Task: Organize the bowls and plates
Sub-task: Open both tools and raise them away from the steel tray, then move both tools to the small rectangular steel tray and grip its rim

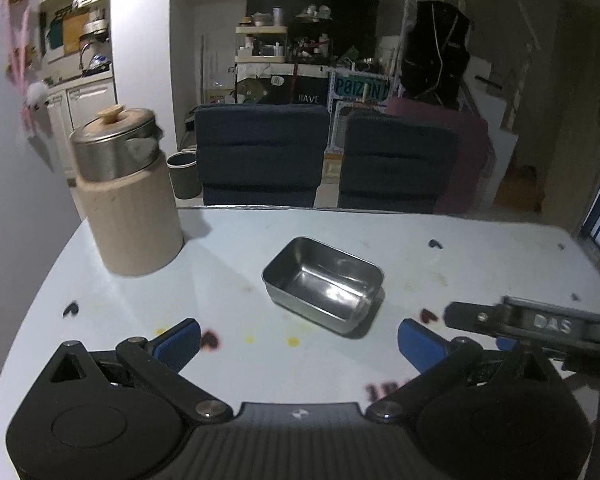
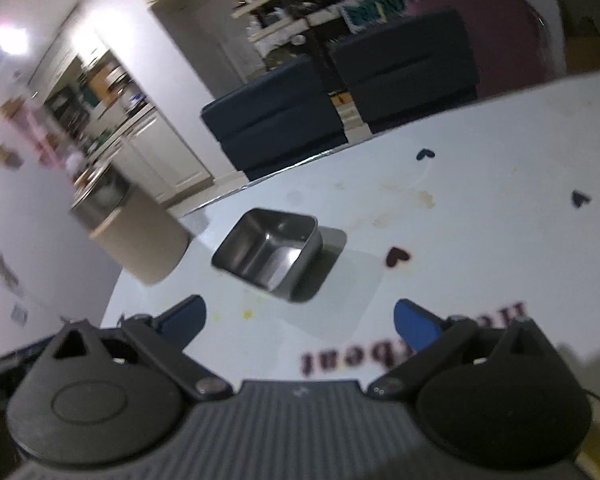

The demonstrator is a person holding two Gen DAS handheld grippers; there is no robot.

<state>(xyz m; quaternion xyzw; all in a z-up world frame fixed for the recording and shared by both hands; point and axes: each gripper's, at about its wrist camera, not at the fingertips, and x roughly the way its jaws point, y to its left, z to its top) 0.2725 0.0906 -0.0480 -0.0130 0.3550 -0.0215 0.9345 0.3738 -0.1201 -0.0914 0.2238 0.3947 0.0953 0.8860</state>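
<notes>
step: approach, nothing grasped yet | left gripper (image 1: pixel 298 338) spread wide, empty | right gripper (image 2: pixel 298 318) spread wide, empty | shiny rectangular stainless-steel bowl (image 1: pixel 322 284) upright and empty on white tabletop (image 1: pixel 480 256), just ahead of both, right of beige ribbed canister with steel lid (image 1: pixel 128 200) | next: likely straddle one bowl wall, then pinch
</notes>
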